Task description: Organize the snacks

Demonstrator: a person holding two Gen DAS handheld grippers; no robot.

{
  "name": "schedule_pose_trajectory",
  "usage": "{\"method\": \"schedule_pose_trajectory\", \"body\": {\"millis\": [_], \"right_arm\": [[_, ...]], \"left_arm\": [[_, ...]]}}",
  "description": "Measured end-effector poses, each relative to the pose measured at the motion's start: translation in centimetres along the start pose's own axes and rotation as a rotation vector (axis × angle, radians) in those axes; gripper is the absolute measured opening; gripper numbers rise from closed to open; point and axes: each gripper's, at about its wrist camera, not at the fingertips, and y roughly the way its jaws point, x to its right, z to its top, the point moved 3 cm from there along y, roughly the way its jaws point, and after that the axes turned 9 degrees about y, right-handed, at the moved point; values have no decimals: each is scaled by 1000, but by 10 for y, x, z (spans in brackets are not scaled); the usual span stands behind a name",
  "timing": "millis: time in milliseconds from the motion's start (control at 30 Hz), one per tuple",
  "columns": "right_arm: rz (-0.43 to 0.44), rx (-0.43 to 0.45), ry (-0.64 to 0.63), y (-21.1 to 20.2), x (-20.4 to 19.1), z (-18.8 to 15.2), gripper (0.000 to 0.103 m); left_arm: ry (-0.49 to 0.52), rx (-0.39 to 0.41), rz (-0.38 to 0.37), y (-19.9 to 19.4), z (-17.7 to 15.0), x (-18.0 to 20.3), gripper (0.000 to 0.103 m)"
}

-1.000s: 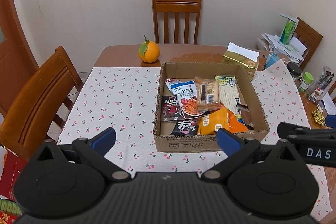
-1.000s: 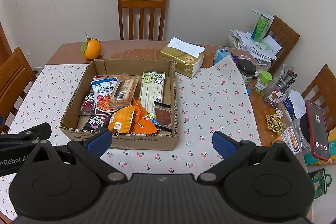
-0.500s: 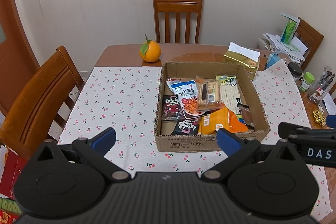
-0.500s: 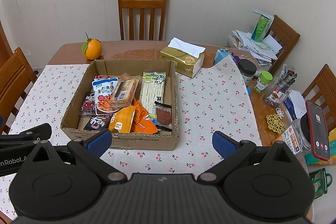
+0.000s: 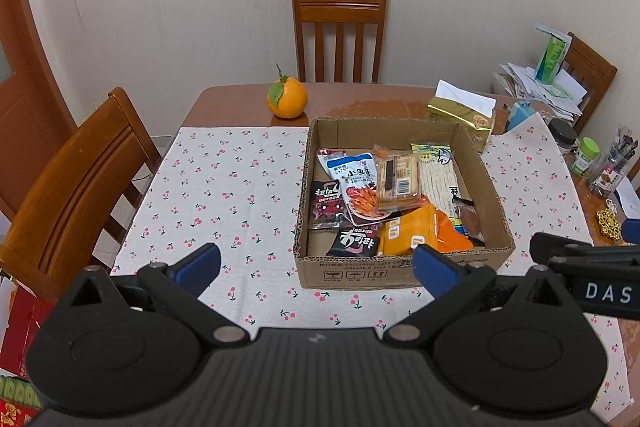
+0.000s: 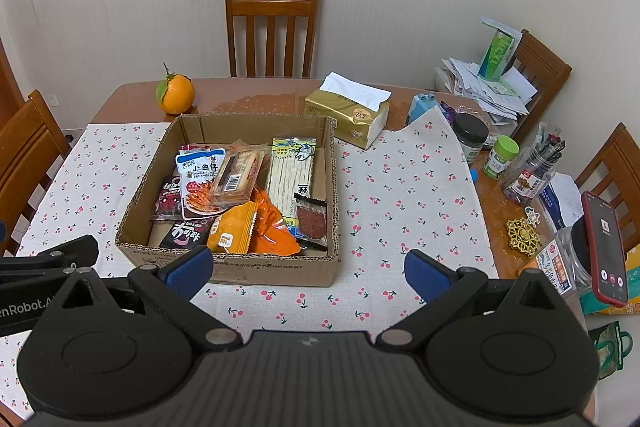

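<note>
One cardboard box (image 6: 256, 269) (two orange packets (image 6: 256, 227) inside), one orange (image 6: 176, 99).

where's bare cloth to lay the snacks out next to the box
Two free patches of the cherry tablecloth: one between the cardboard box and the wooden chair, another between the box and the jars. The table edge near the phone is crowded. The tissue pack and orange sit behind the box.
</note>
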Motion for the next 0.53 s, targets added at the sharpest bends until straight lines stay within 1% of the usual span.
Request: {"method": "schedule_pose_trajectory", "body": {"millis": [533], "right_arm": [[0, 2, 1, -2, 0, -1, 103]], "left_arm": [[1, -5, 3, 0, 0, 1, 102]]}}
